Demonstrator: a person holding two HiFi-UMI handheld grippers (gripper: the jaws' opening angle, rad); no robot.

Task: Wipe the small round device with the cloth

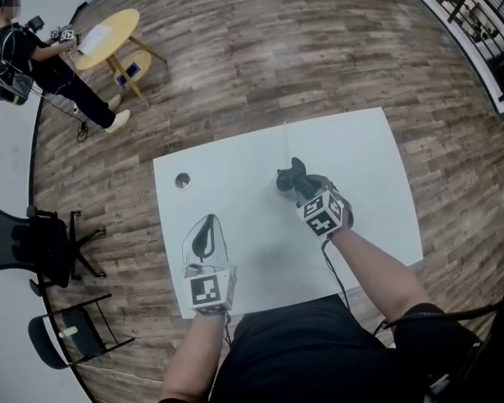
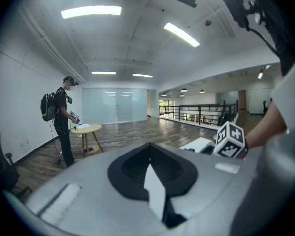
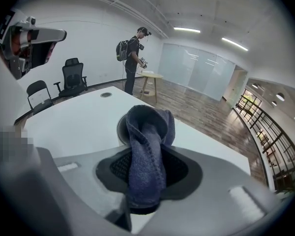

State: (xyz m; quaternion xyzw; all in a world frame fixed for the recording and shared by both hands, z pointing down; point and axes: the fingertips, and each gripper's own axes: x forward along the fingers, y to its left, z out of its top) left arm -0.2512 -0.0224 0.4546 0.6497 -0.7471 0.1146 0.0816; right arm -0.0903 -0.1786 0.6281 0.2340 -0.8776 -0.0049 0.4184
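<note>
White rectangular table [image 1: 235,162], smooth and matt, on a floor [image 1: 260,57] of mixed brown wood planks. Beyond it, a person [image 1: 34,57] with a backpack stands at a small round wooden side table [image 1: 109,36]; two black office chairs [image 1: 29,246] stand near the white wall, and a dark metal railing [image 1: 475,7] edges the room's far side. The left gripper view shows frosted glass panels and strip lights on a white ceiling. The right gripper [image 1: 301,185], angled down over the middle of the table, is clamped on a dark blue, coarse-knit cloth [image 3: 146,151] that bulges out in a folded loop. Just behind that loop lies the small round device [image 3: 121,130], pale with a darker rim and largely covered. The left gripper [image 1: 208,223] rests near the table's close edge, jaws together and empty. A small round metallic fitting [image 1: 182,180] sits in the tabletop, well apart.
</note>
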